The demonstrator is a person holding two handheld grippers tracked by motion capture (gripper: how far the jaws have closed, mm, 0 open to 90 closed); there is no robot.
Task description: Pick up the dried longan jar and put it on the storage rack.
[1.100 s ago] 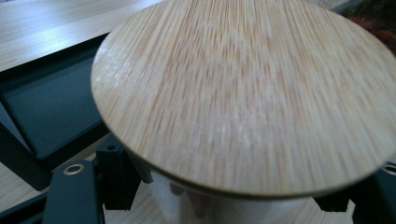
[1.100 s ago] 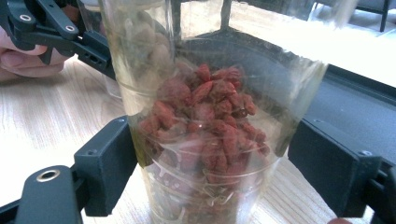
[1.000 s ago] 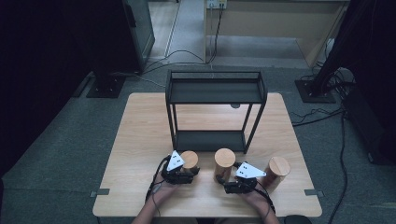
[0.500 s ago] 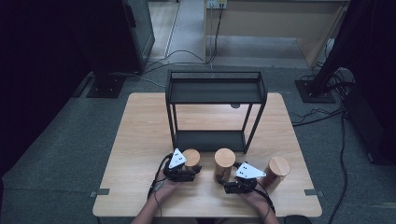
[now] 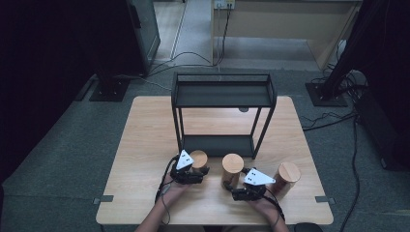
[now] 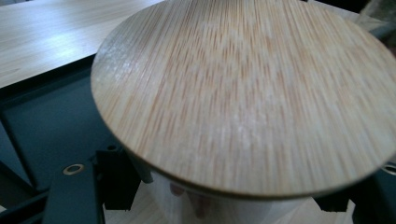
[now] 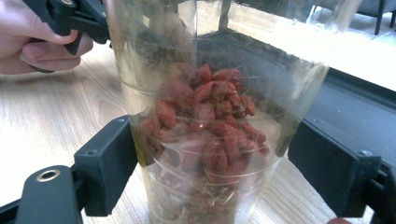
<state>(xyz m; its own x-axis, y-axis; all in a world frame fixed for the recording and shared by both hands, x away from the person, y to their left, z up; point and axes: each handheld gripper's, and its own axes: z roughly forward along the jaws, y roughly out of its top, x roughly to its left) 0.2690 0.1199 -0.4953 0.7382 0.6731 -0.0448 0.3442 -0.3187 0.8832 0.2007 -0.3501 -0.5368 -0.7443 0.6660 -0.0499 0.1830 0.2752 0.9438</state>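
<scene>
Left gripper point(image 5: 193, 173) clamps left jar point(image 5: 198, 159) at tabletop point(image 5: 145, 145) six o'clock, nudged slightly toward the rack point(image 5: 222, 96) since earlier. Right gripper point(image 5: 241, 186), unmoved, grips middle jar point(image 5: 232, 166) of red berries. Third jar point(image 5: 286, 176) stands at four o'clock.

Two clear glass jars with round bamboo lids, both upright on the counter near its front edge. Left jar point(image 5: 198, 158) just in front of the rack's lower shelf; contents can't tell. Middle jar point(image 5: 232, 166) about half full of red dried berries, lid on
</scene>
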